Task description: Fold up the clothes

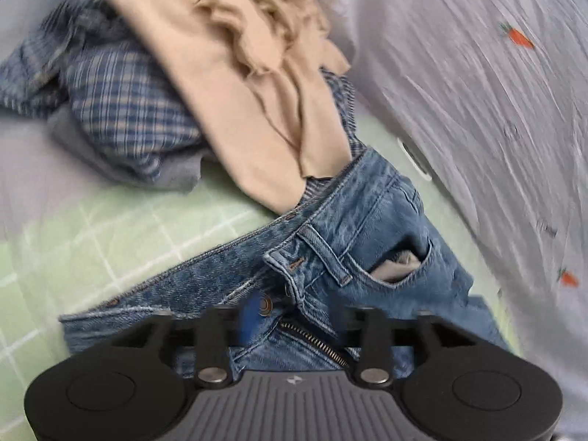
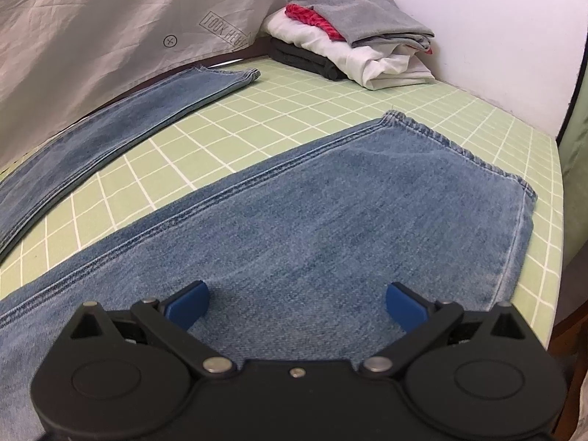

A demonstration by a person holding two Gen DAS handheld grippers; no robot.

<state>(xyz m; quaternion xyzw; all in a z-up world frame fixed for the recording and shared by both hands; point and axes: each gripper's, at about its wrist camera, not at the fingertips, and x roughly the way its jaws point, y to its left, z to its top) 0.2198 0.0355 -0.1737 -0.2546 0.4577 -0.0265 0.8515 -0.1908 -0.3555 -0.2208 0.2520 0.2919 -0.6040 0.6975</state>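
Observation:
A pair of blue jeans lies spread on the green checked table cover. The left wrist view shows its waistband (image 1: 330, 242) with button, open zip and a front pocket. My left gripper (image 1: 294, 312) hovers right over the button; its fingers are motion-blurred and seem apart. The right wrist view shows both legs: the near leg (image 2: 330, 220) runs under my right gripper (image 2: 296, 303), the far leg (image 2: 121, 125) lies along the back. My right gripper is open and empty, its blue pads just above the near leg's denim.
A heap of unfolded clothes, a beige garment (image 1: 239, 73) on a blue plaid shirt (image 1: 121, 99), lies behind the waistband. A stack of folded clothes (image 2: 352, 40) sits in the far corner by the wall. A grey printed sheet (image 2: 110, 18) hangs behind the table (image 2: 294, 110).

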